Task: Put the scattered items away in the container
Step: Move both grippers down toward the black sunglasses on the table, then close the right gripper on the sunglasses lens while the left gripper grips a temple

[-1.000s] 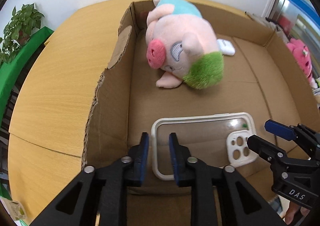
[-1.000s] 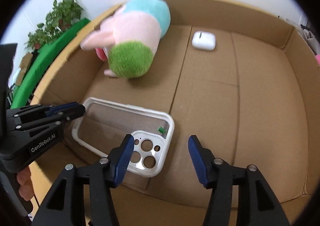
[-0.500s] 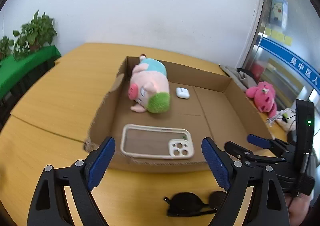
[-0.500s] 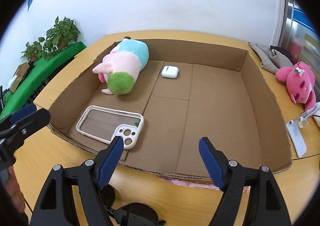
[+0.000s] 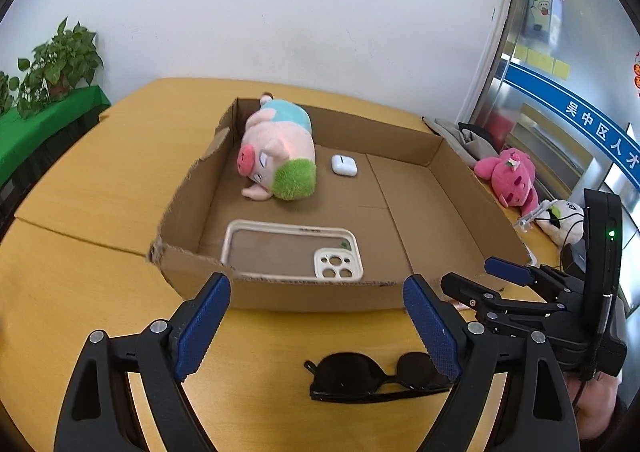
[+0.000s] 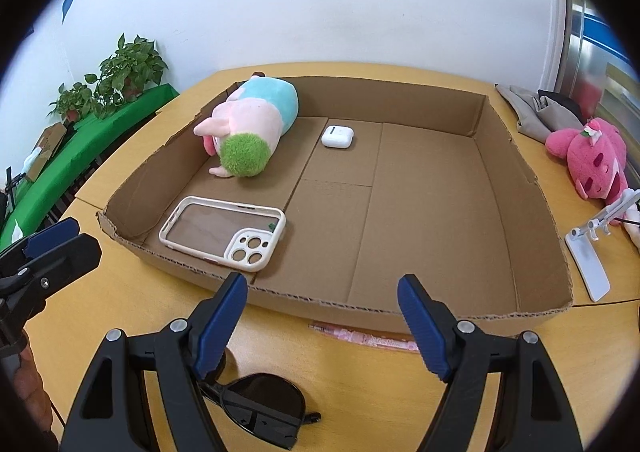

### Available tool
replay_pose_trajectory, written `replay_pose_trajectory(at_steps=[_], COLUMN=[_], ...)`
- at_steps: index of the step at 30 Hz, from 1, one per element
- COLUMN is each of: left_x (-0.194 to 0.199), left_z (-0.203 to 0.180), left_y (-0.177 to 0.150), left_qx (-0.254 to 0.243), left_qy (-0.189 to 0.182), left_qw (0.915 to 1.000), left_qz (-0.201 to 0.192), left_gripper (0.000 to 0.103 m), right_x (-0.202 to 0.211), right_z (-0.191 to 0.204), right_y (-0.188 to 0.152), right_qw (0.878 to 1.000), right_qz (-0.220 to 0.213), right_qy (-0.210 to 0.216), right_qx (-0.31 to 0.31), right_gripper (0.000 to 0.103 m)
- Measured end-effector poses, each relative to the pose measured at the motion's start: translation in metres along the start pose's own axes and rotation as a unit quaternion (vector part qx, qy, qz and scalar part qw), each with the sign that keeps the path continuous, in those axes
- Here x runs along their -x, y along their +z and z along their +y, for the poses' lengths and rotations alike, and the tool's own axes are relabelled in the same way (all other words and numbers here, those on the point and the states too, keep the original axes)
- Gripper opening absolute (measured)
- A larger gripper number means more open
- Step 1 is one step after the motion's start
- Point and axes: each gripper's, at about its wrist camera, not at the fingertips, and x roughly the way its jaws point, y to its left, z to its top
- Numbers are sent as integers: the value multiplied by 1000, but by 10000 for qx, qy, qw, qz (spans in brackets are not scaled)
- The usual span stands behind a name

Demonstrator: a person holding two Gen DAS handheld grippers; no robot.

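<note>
We hold our left gripper (image 5: 316, 326) spread wide and empty; the cardboard box (image 5: 188, 212) sits just beyond its fingertips, with the phone case (image 5: 294, 250) inside against the near wall and the plush pig (image 5: 278, 156) and earbud case (image 5: 344, 165) farther back. The sunglasses (image 5: 372, 376) lie on the table below, between both claws. Our right gripper (image 6: 322, 326) is likewise spread, pinching nothing.

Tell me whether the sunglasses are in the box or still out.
Out. The sunglasses lie folded on the table in front of the cardboard box, near the open left gripper.
</note>
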Motion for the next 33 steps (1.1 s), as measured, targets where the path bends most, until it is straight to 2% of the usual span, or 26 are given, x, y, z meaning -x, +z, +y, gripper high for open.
replay_pose_trajectory(at_steps=[4,6,10,13,18,21,24,28,31,33], left_x=[-6,-10,-18,-29,-49,-54,-57,-61,-63,-64], left_z=[2,4,9,15,19,20,20,21,23,25], left_y=[-19,-29,-44,-52,-67,-71,-70,-70,-70,-70], left_qx=[98,167,308,581,1035,1166,1284,1408,1503,1568], left_qy=[-118,-184,-325,-523,-968,-975,-1134,-1330,-1428,-1462], left_qw=[9995,9988,9965,9918,9775,9748,9711,9655,9626,9611], left_qz=[261,412,704,1006,1565,1632,1662,1738,1745,1740], left_gripper=[91,91,91,91,91,91,90,72,68,65], right_x=[10,22,47,37,4,-2,-6,-27,-26,-24], right_z=[-3,-5,0,11,30,46,59,67,71,73], right_y=[-17,-27,-49,-69,-89,-86,-80,-82,-88,-92], right_qw=[9991,9978,9901,9820,9717,9661,9600,9510,9464,9478], right_qz=[38,-80,-284,126,819,833,788,1089,1089,1060], right_qy=[75,155,656,886,1114,1143,1156,1148,1260,1266], right_qx=[413,641,1204,1664,1912,2158,2427,2655,2768,2727], right_gripper=[78,78,78,78,78,78,78,78,77,77])
